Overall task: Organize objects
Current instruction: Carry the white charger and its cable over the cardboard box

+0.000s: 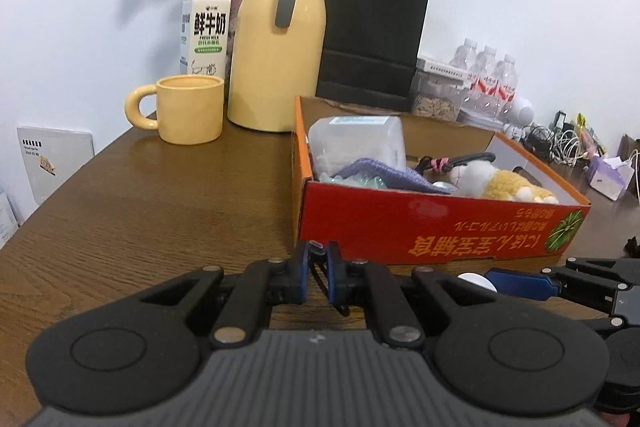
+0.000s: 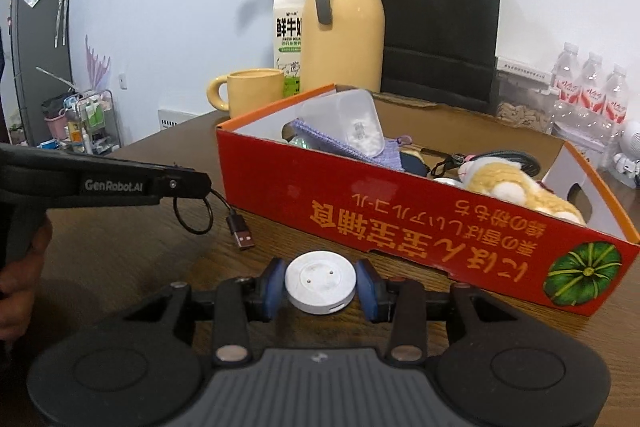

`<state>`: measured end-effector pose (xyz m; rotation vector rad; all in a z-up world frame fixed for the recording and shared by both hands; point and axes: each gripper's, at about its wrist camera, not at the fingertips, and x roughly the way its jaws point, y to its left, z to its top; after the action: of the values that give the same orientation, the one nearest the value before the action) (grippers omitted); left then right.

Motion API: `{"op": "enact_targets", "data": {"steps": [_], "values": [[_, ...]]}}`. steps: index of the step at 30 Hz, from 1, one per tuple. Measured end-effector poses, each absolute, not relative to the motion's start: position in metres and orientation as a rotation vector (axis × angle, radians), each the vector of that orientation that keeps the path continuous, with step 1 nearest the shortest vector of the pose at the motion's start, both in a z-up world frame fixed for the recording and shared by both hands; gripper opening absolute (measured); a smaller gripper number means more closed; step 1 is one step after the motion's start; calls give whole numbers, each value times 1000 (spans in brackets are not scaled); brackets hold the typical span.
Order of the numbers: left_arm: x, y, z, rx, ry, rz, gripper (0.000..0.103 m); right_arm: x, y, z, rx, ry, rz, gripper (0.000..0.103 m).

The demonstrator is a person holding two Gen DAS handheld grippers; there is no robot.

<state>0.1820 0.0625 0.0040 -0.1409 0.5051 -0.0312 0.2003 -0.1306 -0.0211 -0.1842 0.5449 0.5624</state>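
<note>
Right claw (image 2: 320,285): blue pads pinch smooth white round puck (image 2: 320,282), near glossy red cardboard box (image 2: 400,223).
Left claw (image 1: 319,263): pressed together on thin black cable (image 2: 200,213).
Counter (image 1: 160,195): grained brown wood.

The brown wooden table (image 1: 140,195) carries a red box (image 1: 420,227), yellow mug (image 1: 188,109), yellow jug (image 1: 276,47) and milk carton (image 1: 206,27).

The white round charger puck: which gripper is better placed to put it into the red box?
Right. The right gripper already has the white puck between its pads, near the red box. The left gripper is busy, shut on the black cable.
</note>
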Motion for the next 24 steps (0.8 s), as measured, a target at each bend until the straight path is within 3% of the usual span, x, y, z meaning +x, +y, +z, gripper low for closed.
{"op": "enact_targets", "data": {"steps": [24], "values": [[166,9,54,-85,375,-129,9,184,-177,14,-113,411,510,38]]}}
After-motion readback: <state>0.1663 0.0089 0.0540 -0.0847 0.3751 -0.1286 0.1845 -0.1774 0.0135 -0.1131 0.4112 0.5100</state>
